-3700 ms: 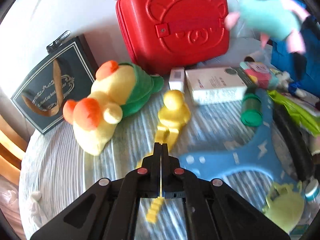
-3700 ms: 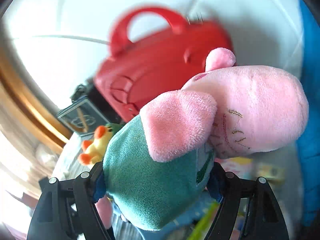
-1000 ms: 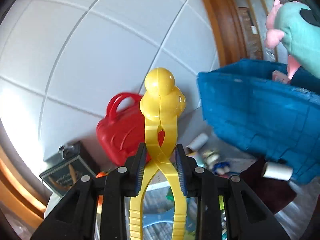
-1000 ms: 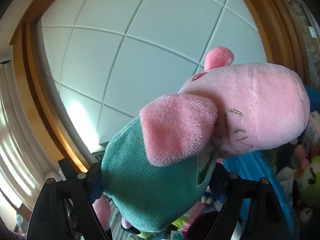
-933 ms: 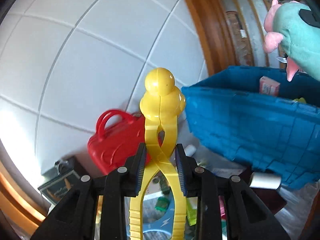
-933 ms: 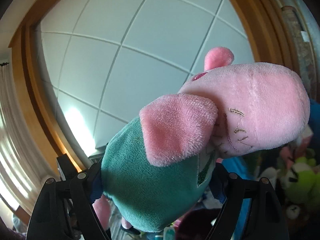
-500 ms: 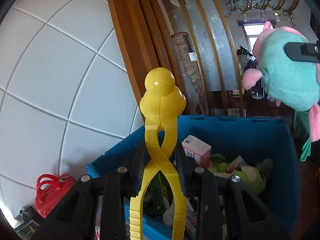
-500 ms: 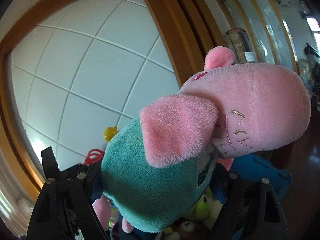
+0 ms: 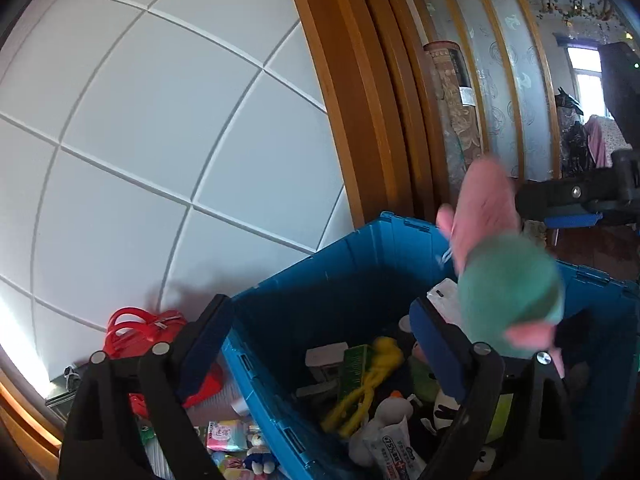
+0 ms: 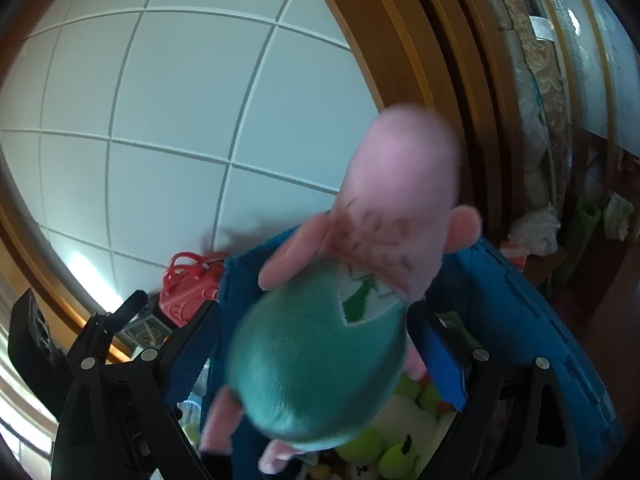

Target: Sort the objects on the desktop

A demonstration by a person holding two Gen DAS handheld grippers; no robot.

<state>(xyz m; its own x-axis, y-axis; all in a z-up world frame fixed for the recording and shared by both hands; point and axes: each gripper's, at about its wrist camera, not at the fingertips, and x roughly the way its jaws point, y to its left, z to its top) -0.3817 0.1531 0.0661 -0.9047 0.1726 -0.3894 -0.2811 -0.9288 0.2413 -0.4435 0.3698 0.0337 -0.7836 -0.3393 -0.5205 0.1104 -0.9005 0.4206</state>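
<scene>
- Left gripper [image 9: 320,344]: matte black plastic frame — two angular fingers [image 9: 200,344], each lined on its inner face with a blue pad.
- Round silver screw heads sit on the finger links, two to a side.
- Right gripper [image 10: 316,344]: the same black build, with blue pads and silver screws — triangular cut-outs show in its lower arms.

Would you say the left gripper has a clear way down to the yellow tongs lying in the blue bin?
Probably yes. The left gripper is open and empty above the blue bin, and the yellow tongs lie uncovered on top of the pile. The plush pig is off to the right of that path.
</scene>
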